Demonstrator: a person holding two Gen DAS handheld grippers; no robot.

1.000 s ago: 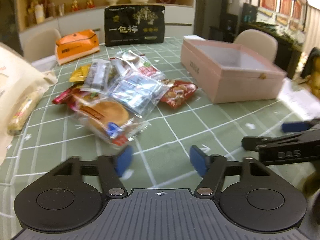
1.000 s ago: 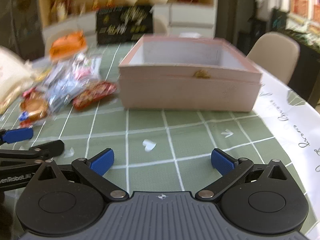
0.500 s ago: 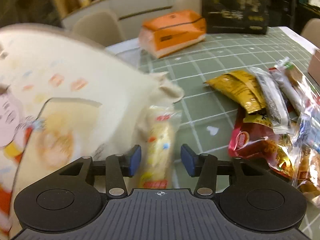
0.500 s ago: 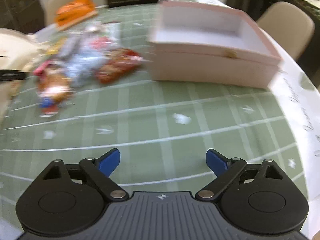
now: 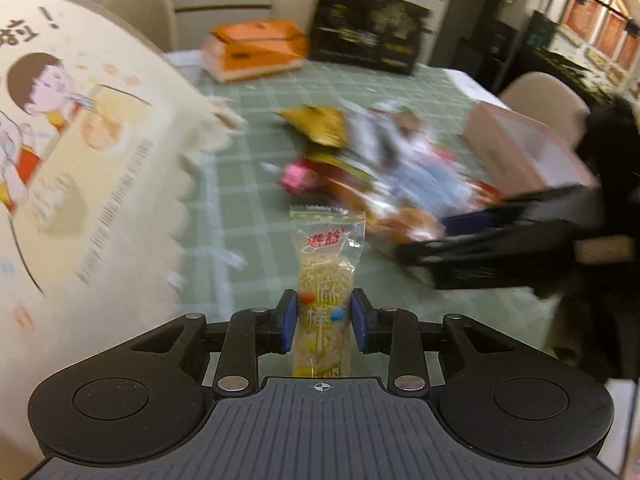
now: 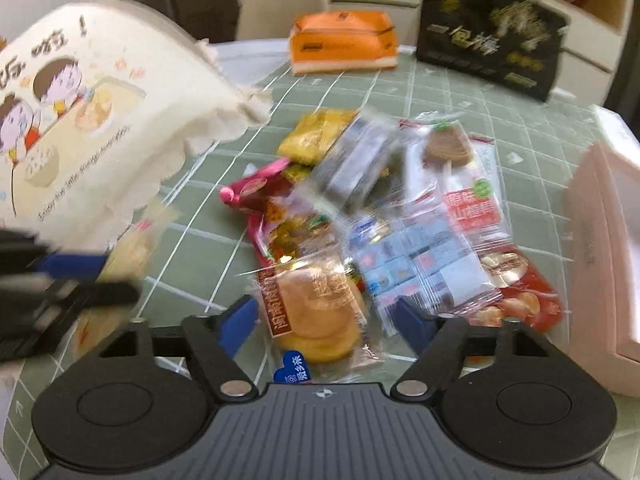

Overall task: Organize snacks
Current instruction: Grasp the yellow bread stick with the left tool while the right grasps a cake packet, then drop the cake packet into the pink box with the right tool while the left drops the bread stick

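Observation:
My left gripper (image 5: 322,316) is closing, and its blue pads press both sides of a yellow crispy snack bar (image 5: 325,264) in a clear wrapper, held above the green checked tablecloth (image 5: 248,216). In the right wrist view that gripper (image 6: 60,296) and the bar (image 6: 128,252) are a blur at the left. My right gripper (image 6: 326,320) hangs low over the snack pile (image 6: 400,220), its jaws closing around a round golden cake packet (image 6: 316,312). The pads are not clearly pressing the packet. The open pink box (image 6: 600,240) stands at the right.
A large cream bag (image 6: 92,120) with cartoon print lies at the left. An orange tissue pack (image 6: 344,44) and a black snack bag (image 6: 488,48) stand at the table's far side, with a beige chair (image 5: 540,96) behind. The right gripper (image 5: 500,248) blurs across the left view.
The left gripper closed on the yellow bar beside the cream bag and carried it up and away. The right gripper swung from the pink box to the snack pile, its jaws narrowing.

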